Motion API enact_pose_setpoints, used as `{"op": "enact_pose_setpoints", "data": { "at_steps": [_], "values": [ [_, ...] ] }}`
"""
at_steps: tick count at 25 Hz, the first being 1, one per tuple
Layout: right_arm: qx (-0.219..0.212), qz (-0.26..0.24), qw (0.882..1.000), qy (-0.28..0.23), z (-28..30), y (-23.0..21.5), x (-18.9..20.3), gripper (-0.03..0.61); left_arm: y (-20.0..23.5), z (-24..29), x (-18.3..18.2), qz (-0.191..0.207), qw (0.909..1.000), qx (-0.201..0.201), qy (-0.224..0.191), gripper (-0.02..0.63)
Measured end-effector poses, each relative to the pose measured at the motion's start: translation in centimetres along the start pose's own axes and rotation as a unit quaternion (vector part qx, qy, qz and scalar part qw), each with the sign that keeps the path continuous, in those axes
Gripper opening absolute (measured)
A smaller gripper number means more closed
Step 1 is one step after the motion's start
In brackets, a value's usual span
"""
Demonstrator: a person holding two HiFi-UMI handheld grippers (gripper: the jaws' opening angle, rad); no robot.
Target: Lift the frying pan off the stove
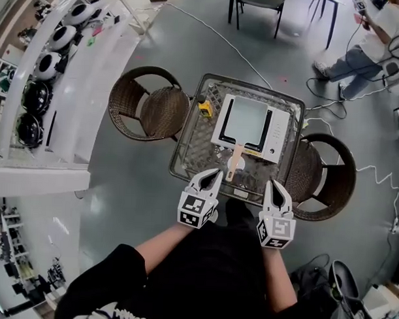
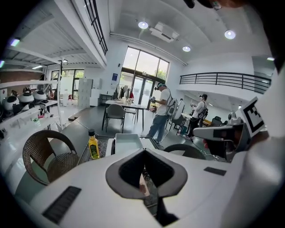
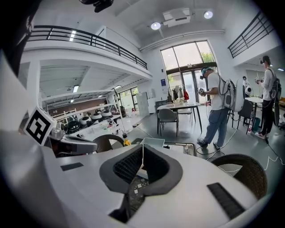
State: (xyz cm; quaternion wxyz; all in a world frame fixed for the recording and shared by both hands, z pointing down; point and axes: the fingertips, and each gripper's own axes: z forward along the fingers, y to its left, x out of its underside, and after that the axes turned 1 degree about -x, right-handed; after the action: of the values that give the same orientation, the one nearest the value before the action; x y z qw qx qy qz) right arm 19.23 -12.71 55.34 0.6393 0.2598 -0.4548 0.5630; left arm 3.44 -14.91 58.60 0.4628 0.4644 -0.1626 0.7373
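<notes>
A square grey frying pan [image 1: 245, 119] sits on a white stove [image 1: 274, 135] on a small mesh-topped table [image 1: 187, 145]. Its wooden handle [image 1: 235, 165] points toward me. My left gripper [image 1: 213, 174] hovers just left of the handle's end, jaws shut and empty. My right gripper [image 1: 276, 186] is to the right of the handle over the table's near edge, also shut on nothing. In the left gripper view the closed jaws [image 2: 143, 152] point at the pan [image 2: 127, 141]. In the right gripper view the closed jaws [image 3: 142, 147] hide most of the pan [image 3: 153, 142].
A yellow oil bottle [image 1: 204, 108] stands on the table left of the stove. Wicker chairs flank the table, one left [image 1: 149, 105] and one right [image 1: 326, 176]. White shelving [image 1: 52, 85] runs along the left. A person [image 3: 218, 107] stands farther back near a table and chair [image 3: 168, 116].
</notes>
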Motion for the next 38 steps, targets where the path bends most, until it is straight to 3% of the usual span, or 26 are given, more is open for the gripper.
{"op": "enact_pose_setpoints", "data": {
  "at_steps": [4, 11, 18, 22, 26, 34, 38],
  "values": [
    [-0.012, 0.001, 1.0, 0.008, 1.6, -1.9, -0.5, 0.031, 0.8, 3.1, 0.8, -0.006, 0.9996, -0.019, 0.021, 0.015],
    [-0.034, 0.003, 0.999, 0.027, 4.7, -5.3, -0.2, 0.031, 0.5, 9.8, 4.9, -0.033, 0.9925, -0.005, 0.118, 0.017],
    [-0.047, 0.009, 0.998, 0.042, 6.7, -6.5, 0.6, 0.031, 1.8, 13.1, 6.5, -0.016, 0.9884, -0.025, 0.149, 0.022],
    [-0.049, 0.015, 0.998, 0.046, 7.2, -7.1, 0.8, 0.031, 2.2, 14.6, 7.7, -0.045, 0.9822, -0.028, 0.18, 0.19],
    [-0.048, 0.021, 0.997, 0.053, 7.5, -8.0, 1.2, 0.031, 2.0, 16.3, 9.1, -0.053, 0.9772, -0.026, 0.204, 0.241],
    [-0.009, 0.03, 0.999, 0.022, 7.3, -11.3, 0.4, 0.031, 3.1, 19.6, 13.5, -0.066, 0.9551, -0.024, 0.288, 0.264],
    [-0.009, 0.04, 0.998, 0.045, 7.3, -12.0, 1.2, 0.031, 2.8, 20.1, 14.5, -0.071, 0.9438, -0.014, 0.322, 0.261]
  ]
}}
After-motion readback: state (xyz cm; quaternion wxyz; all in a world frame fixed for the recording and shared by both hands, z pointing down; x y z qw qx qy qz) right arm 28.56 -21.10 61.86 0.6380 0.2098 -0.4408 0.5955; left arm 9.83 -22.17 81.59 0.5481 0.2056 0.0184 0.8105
